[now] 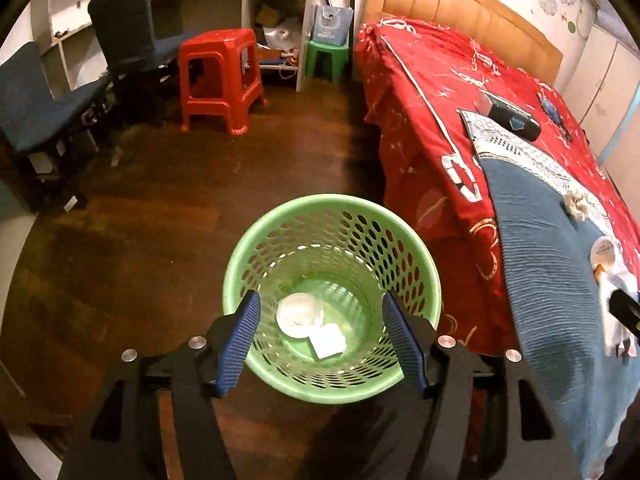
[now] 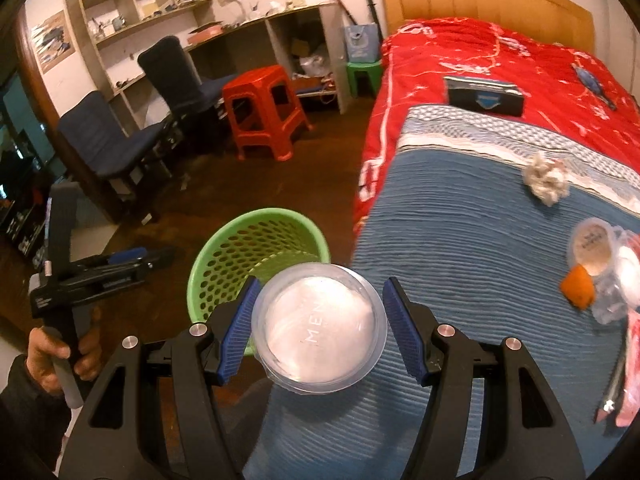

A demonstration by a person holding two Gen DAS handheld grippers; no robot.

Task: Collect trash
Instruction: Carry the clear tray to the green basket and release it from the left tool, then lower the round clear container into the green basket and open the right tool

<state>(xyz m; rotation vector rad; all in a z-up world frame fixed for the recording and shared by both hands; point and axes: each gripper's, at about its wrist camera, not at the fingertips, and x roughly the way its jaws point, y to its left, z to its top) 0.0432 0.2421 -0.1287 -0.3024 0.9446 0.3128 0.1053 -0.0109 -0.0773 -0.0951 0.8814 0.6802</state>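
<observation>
A green mesh basket [image 1: 332,199] stands on the dark wood floor beside the bed. At its bottom lie a clear round plastic lid [image 1: 299,314] and a white square scrap [image 1: 328,340]. My left gripper [image 1: 322,336] hangs open above the basket's mouth with nothing between its fingers. In the right wrist view my right gripper [image 2: 320,324] is shut on a clear round plastic container [image 2: 320,328], held over the bed's edge just right of the basket [image 2: 260,213]. On the blue blanket [image 2: 460,220] lie a crumpled paper ball [image 2: 546,178], a lidded clear cup [image 2: 592,248] and an orange scrap [image 2: 578,286].
The bed with its red cover [image 1: 424,92] fills the right side; a black box [image 2: 484,96] lies on it. A red stool [image 1: 220,76], a green stool [image 1: 324,58], two dark chairs [image 1: 128,32] and a desk with shelves stand at the far wall. A hand [image 2: 60,344] holds the left gripper.
</observation>
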